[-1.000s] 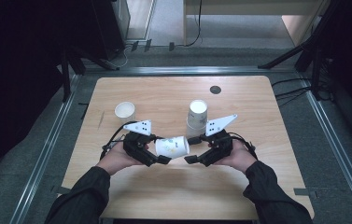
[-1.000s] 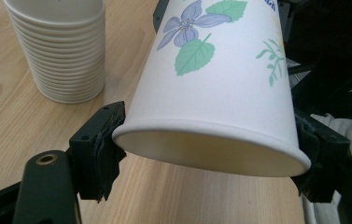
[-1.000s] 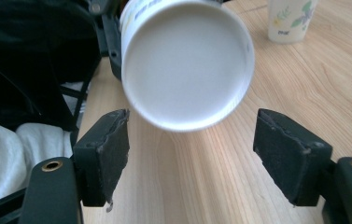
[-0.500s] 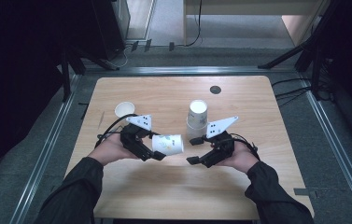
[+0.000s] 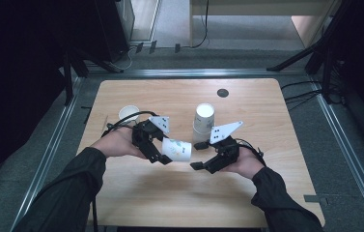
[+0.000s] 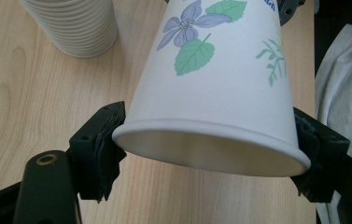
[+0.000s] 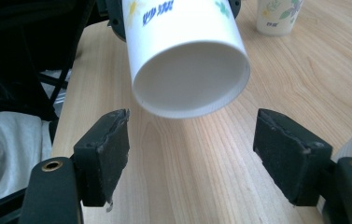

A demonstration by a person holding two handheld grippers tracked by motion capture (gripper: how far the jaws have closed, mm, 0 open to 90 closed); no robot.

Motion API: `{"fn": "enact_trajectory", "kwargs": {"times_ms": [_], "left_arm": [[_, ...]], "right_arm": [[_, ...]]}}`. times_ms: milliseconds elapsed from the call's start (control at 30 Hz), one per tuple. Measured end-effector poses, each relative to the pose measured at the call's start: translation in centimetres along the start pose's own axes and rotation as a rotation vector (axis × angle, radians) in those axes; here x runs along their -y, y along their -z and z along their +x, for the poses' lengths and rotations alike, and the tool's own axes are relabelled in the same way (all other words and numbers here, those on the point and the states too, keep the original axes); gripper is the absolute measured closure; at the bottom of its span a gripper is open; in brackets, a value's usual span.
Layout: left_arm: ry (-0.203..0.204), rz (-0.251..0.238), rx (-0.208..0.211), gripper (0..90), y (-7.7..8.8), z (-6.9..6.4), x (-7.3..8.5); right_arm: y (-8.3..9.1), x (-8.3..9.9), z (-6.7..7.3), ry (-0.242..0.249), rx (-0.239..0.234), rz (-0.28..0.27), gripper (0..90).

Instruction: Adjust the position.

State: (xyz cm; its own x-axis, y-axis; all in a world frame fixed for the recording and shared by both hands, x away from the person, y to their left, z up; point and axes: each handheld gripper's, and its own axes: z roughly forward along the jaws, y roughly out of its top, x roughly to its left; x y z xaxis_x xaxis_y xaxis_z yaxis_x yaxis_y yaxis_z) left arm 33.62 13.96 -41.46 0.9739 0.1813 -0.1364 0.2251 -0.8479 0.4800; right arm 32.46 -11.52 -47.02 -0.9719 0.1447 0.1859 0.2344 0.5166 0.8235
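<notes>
Cup (image 5: 178,149), a white paper one printed with a purple flower and green leaves, lay on its side in the air above the table (image 5: 179,193), clamped at its rim by the left gripper (image 5: 159,155). In the left gripper view the two black jaws pressed on opposite sides of the rim, squeezing the mouth into a flattened oval, and the cup (image 6: 220,88) slanted away from the camera with its base pointing off toward the far side. In the high view it sat between the two hands, near the middle of the table, with its base turned toward the right gripper (image 5: 198,155).

That right gripper was held just beside the cup, its jaws spread wide and holding nothing. In the right gripper view the cup's (image 7: 187,56) round base faced the camera and hung above and between the two pads (image 7: 110,149), clear of both, with bare wood showing under it.

Behind the right hand (image 5: 247,162) stood a stack of cups (image 5: 203,121), upside down on the table; its ribbed edges showed in the left gripper view (image 6: 73,25). A single cup (image 5: 129,115) stood upright, mouth up, near the left edge of the table, behind the left hand (image 5: 117,144). A small dark disc (image 5: 222,93) sat in the wood toward the far edge.
</notes>
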Motion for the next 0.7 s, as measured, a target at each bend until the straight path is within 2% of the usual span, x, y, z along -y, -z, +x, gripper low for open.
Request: {"fn": "enact_trajectory", "kwargs": {"times_ms": [100,167,367,700], "left_arm": [[-0.030,0.057,-0.034,22.5,-0.3,-0.2,-0.6],[-0.028,0.075,-0.019,22.5,-0.4,-0.2,-0.8],[-0.052,0.162,-0.032,22.5,-0.9,-0.2,-1.5],[-0.072,0.247,-0.042,22.6,-1.5,-0.2,-2.4]], "right_arm": [[-0.1,0.0,0.0,0.002,0.007,-0.004,27.4],[-0.2,0.0,-0.1,-0.002,0.011,0.001,27.4],[-0.7,-0.1,0.0,0.004,0.017,0.005,27.3],[-1.7,-0.4,0.0,0.005,0.014,0.008,27.1]]}}
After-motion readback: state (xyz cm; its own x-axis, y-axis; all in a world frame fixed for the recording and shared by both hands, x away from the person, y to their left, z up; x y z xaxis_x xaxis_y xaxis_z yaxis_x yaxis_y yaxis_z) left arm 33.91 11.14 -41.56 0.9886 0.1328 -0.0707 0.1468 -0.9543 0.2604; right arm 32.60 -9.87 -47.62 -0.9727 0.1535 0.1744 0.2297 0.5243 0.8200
